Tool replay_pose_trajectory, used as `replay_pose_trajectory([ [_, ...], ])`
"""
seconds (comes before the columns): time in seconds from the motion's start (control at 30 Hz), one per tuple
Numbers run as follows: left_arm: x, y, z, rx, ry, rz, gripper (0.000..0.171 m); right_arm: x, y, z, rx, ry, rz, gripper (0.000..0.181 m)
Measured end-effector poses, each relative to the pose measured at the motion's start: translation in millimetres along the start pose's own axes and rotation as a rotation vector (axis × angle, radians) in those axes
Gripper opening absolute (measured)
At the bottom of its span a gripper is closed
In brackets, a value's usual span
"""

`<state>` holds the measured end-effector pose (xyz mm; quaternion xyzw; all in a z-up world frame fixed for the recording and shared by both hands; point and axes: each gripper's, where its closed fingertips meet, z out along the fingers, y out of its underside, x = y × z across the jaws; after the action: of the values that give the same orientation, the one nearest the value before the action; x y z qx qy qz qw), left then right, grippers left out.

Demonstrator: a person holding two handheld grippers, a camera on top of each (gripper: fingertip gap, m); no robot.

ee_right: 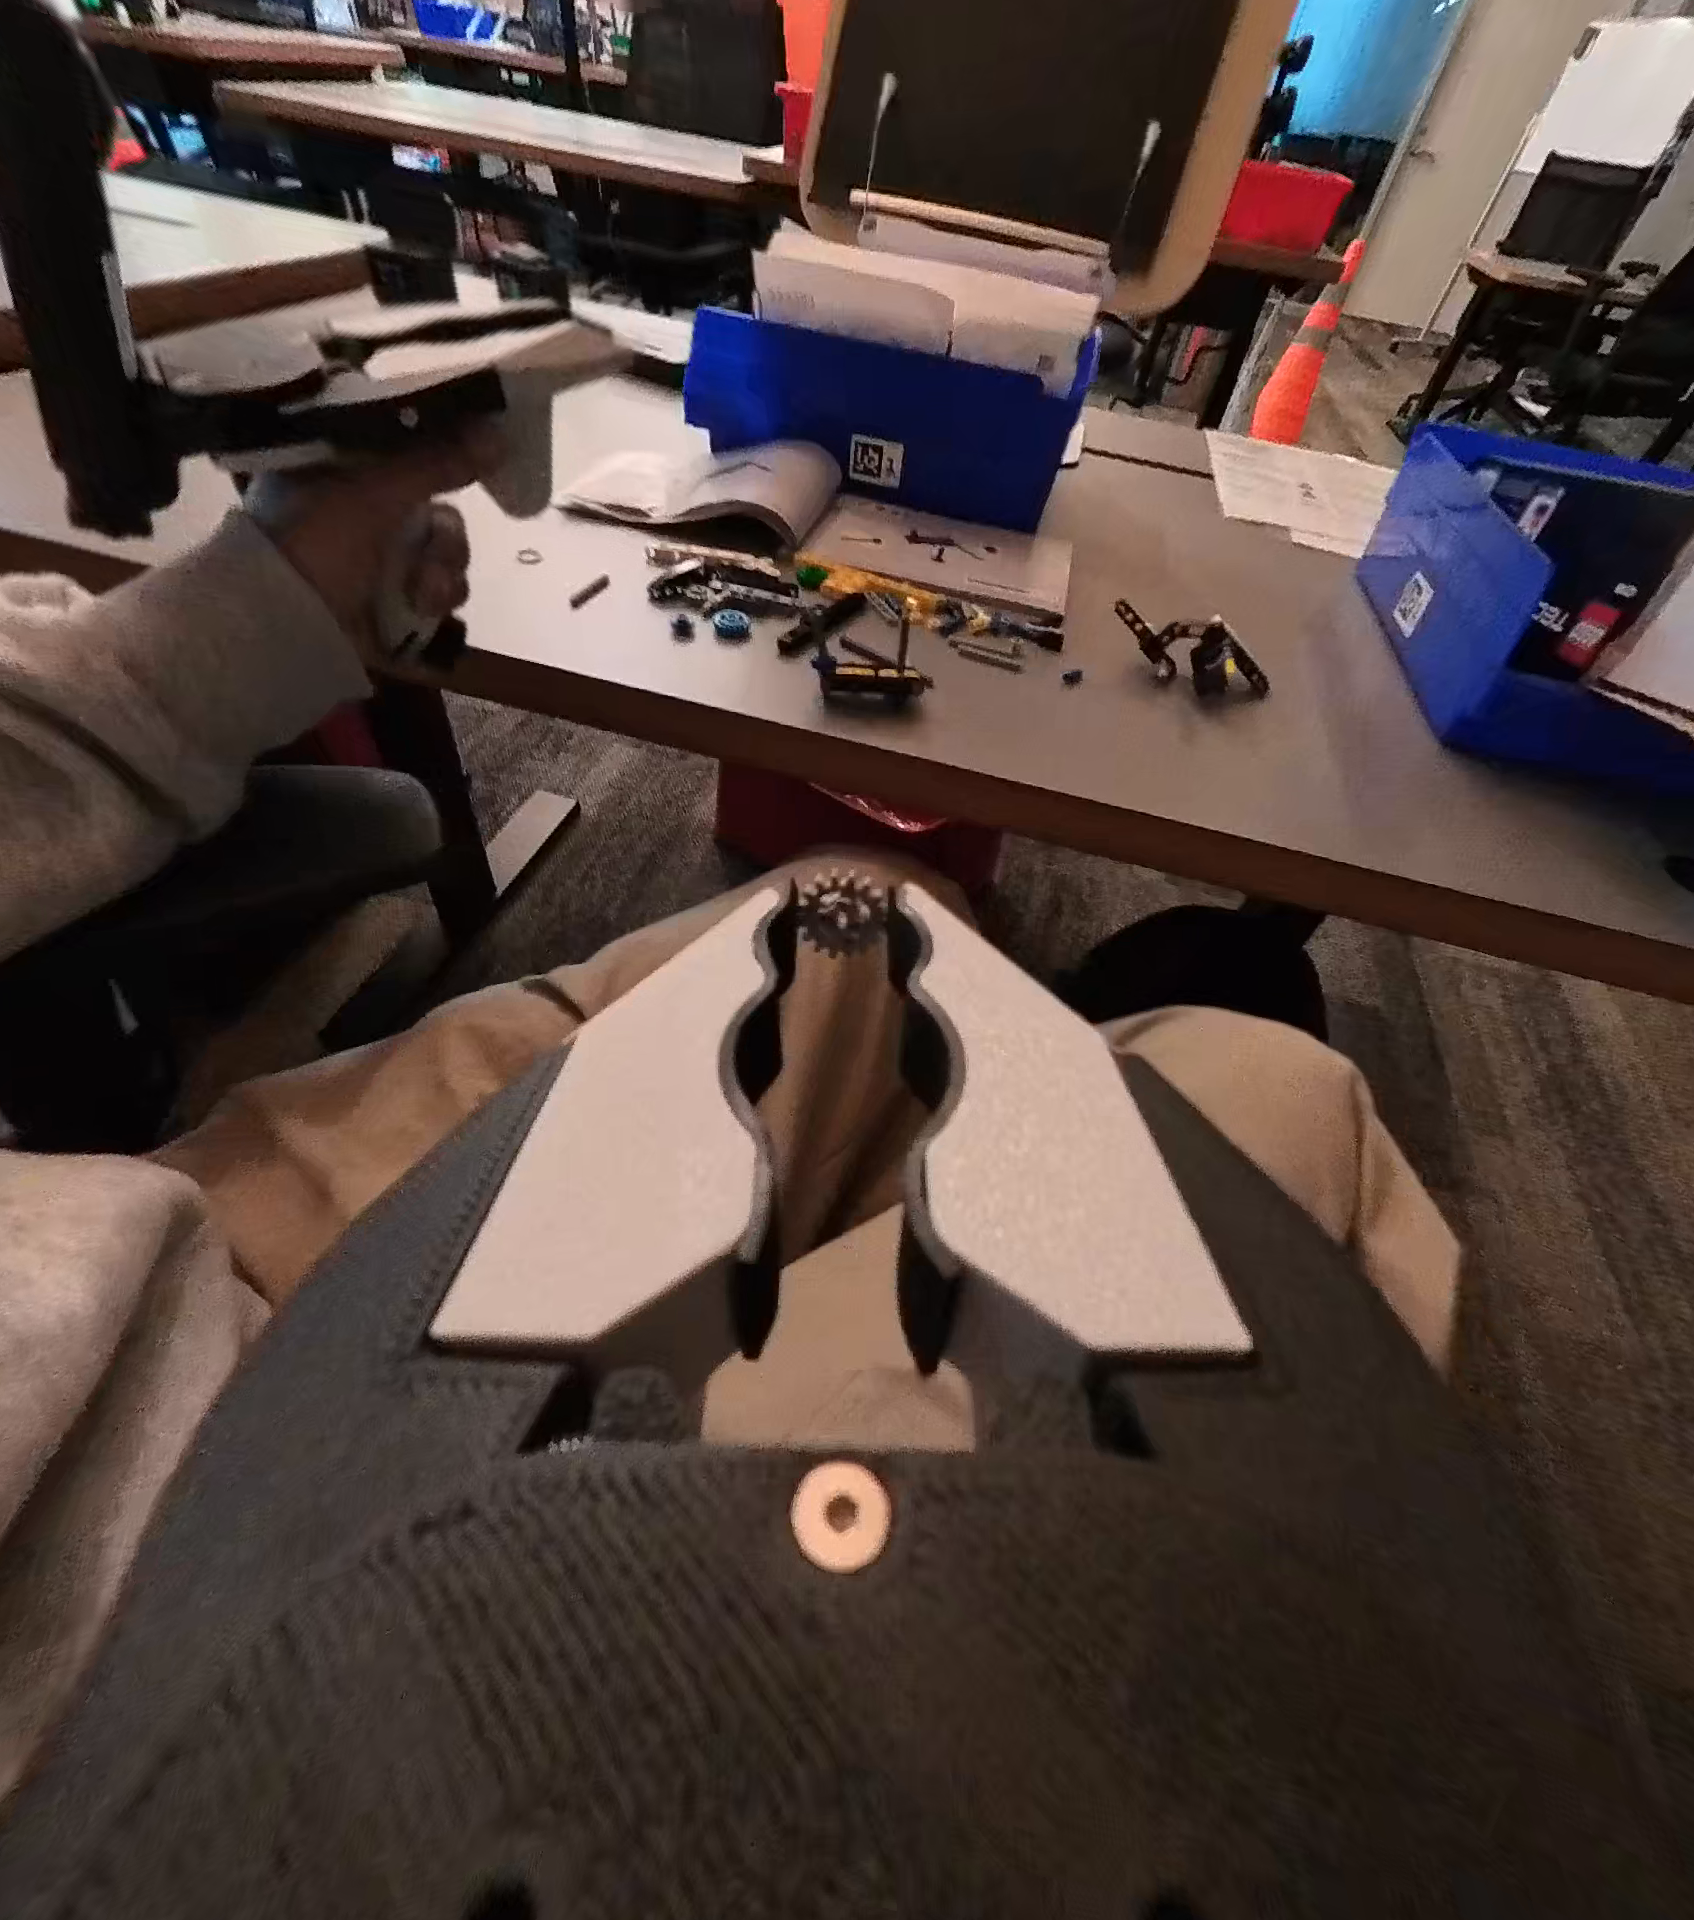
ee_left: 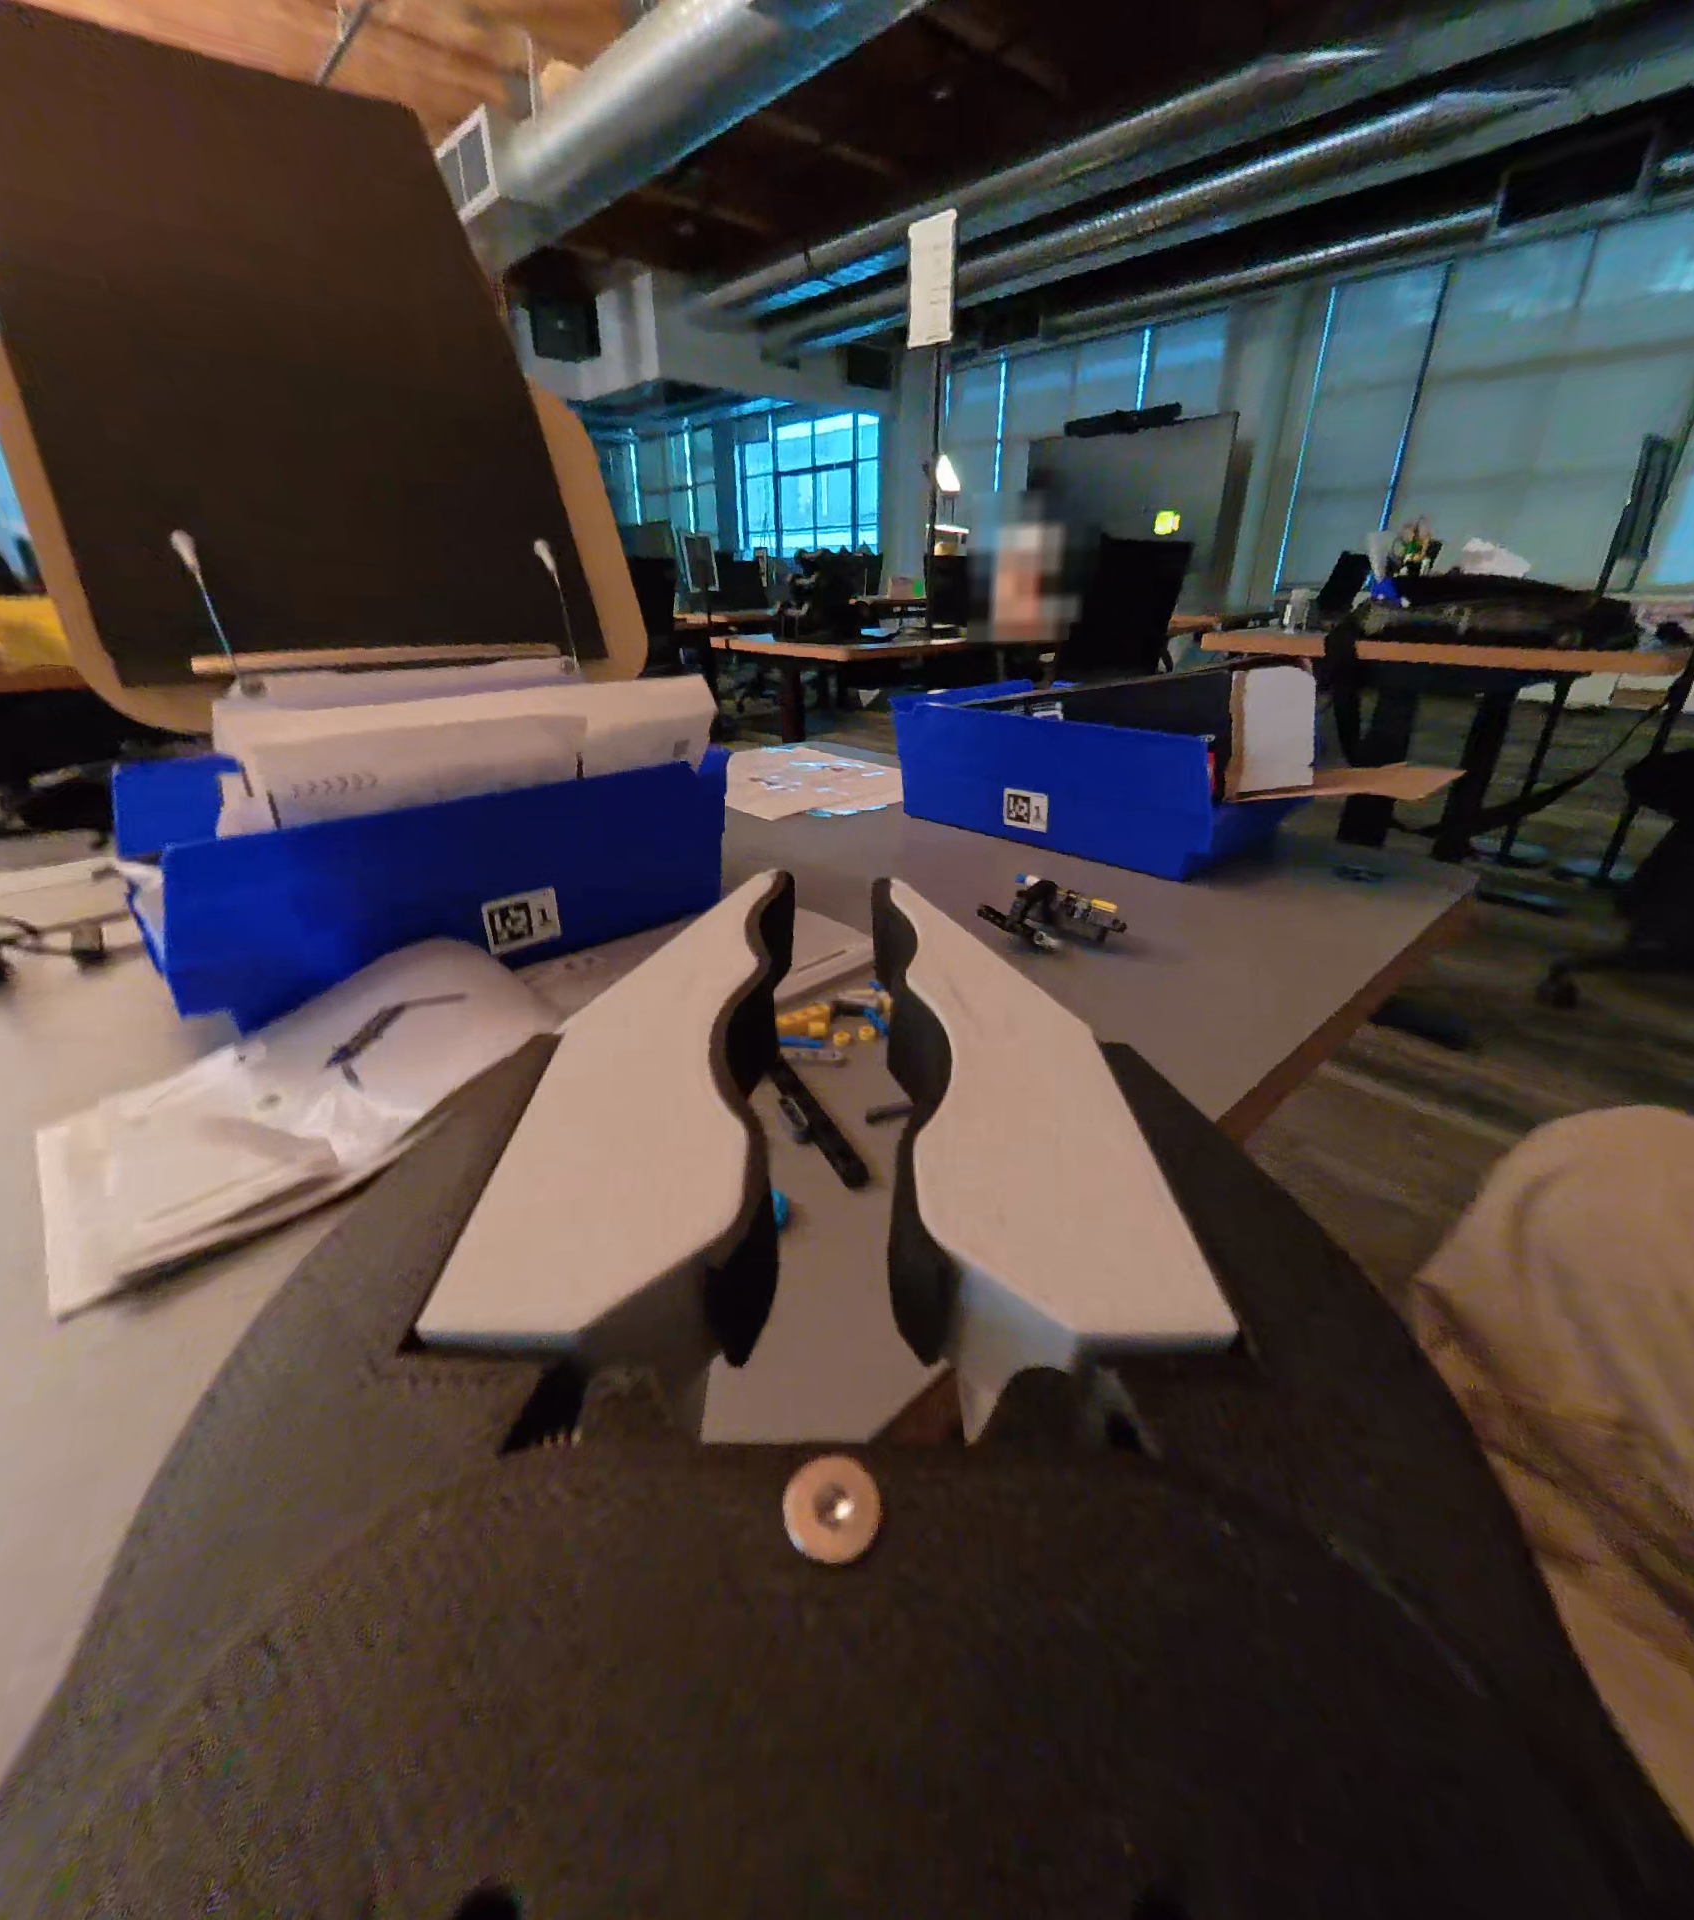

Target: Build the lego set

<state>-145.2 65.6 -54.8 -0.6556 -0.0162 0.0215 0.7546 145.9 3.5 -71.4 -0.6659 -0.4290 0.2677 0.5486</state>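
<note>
My right gripper (ee_right: 841, 902) is shut on a small grey gear (ee_right: 839, 918) and holds it below the table edge, above the person's lap. Loose lego pieces (ee_right: 853, 613) lie on the grey table (ee_right: 1186, 790), with a small black sub-assembly (ee_right: 1198, 646) to their right. My left gripper (ee_left: 830, 896) is open and empty, low over the table, with the loose pieces (ee_left: 827, 1023) and a black beam (ee_left: 819, 1122) between and beyond its fingers. The sub-assembly (ee_left: 1056, 914) lies ahead to the right. The left gripper also shows at the far left of the right wrist view (ee_right: 386, 395).
An open instruction booklet (ee_right: 718, 488) lies before a blue bin (ee_right: 884, 426) with papers and a book stand (ee_left: 282, 343). A second blue bin (ee_right: 1508, 613) holds a box at the right. Plastic bags (ee_left: 230, 1132) lie left of my left gripper.
</note>
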Motion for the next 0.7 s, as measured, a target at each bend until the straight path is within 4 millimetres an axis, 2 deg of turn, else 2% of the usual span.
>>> replay_pose_trajectory([
  [0.13, 9, 14, -20, -0.067, 0.035, -0.033, 0.018, -8, -15, 3, 0.048, -0.021, -0.028, 0.015],
  [0.23, 2, 22, -39, -0.102, -0.018, -0.032, 0.019, -6, -31, 12, 0.083, -0.046, -0.090, 0.015],
  [0.33, -8, 36, -56, -0.157, -0.065, -0.085, 0.022, 3, -34, 32, 0.093, -0.105, -0.069, 0.014],
  [0.43, -16, 50, -67, -0.224, -0.100, -0.105, 0.025, 18, -24, 64, 0.076, -0.185, 0.027, 0.014],
  [0.57, -20, 62, -70, -0.261, -0.149, -0.081, 0.026, 41, -22, 122, 0.097, -0.300, 0.153, 0.015],
  [0.6, -22, 63, -66, -0.253, -0.173, -0.063, 0.031, 45, -24, 139, 0.118, -0.340, 0.174, 0.015],
  [0.63, -26, 62, -61, -0.237, -0.210, -0.005, 0.050, 45, -29, 152, 0.160, -0.403, 0.194, 0.015],
  [0.7, -30, 61, -50, -0.184, -0.274, 0.212, 0.055, 47, -52, 168, 0.323, -0.526, 0.254, 0.015],
])
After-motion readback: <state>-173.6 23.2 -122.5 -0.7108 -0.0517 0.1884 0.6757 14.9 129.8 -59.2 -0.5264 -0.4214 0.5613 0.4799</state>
